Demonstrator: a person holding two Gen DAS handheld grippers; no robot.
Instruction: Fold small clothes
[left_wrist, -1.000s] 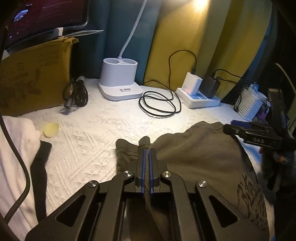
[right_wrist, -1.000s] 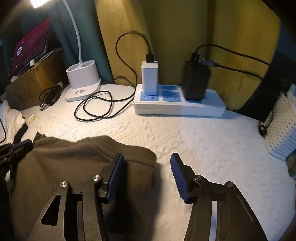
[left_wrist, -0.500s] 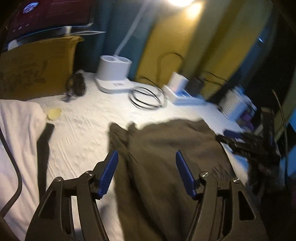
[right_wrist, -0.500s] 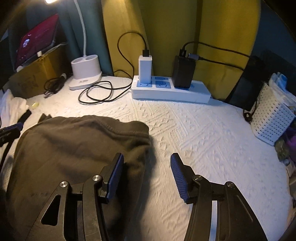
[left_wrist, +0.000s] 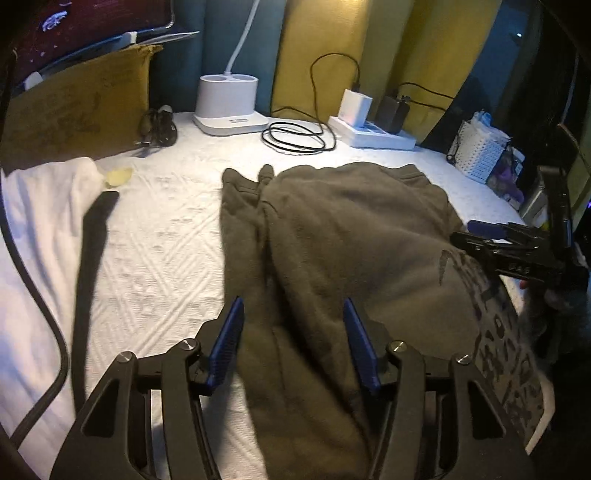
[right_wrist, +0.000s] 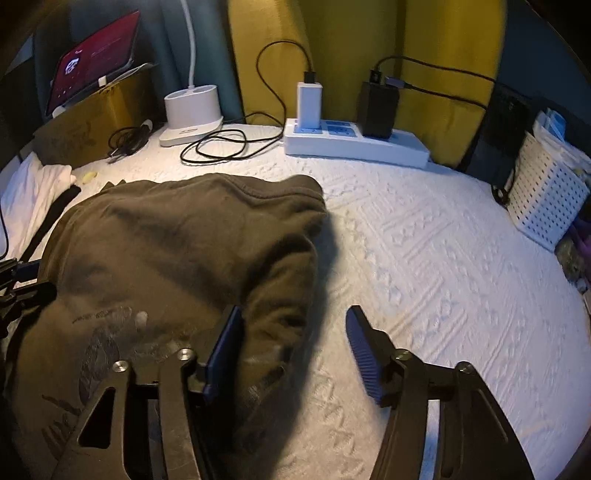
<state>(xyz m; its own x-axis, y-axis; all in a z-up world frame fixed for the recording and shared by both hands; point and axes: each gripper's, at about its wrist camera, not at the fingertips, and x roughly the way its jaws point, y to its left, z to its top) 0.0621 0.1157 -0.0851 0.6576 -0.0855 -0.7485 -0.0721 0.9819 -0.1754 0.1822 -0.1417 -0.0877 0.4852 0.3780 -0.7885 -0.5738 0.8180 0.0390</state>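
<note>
At the far left a white garment (left_wrist: 40, 206) lies bunched on the white textured cover (left_wrist: 155, 251). The left gripper (left_wrist: 291, 343) hangs over the olive-brown sweatshirt (left_wrist: 351, 236), jaws apart and just closing a little, cloth beneath them but not pinched. The sweatshirt lies folded in the middle, printed part nearest. The right gripper (right_wrist: 293, 347) straddles its right edge, jaws wide and just opening, gripping nothing. Behind stand a lamp base (right_wrist: 192, 110), power strip (right_wrist: 354, 147) and white basket (right_wrist: 543, 199).
</note>
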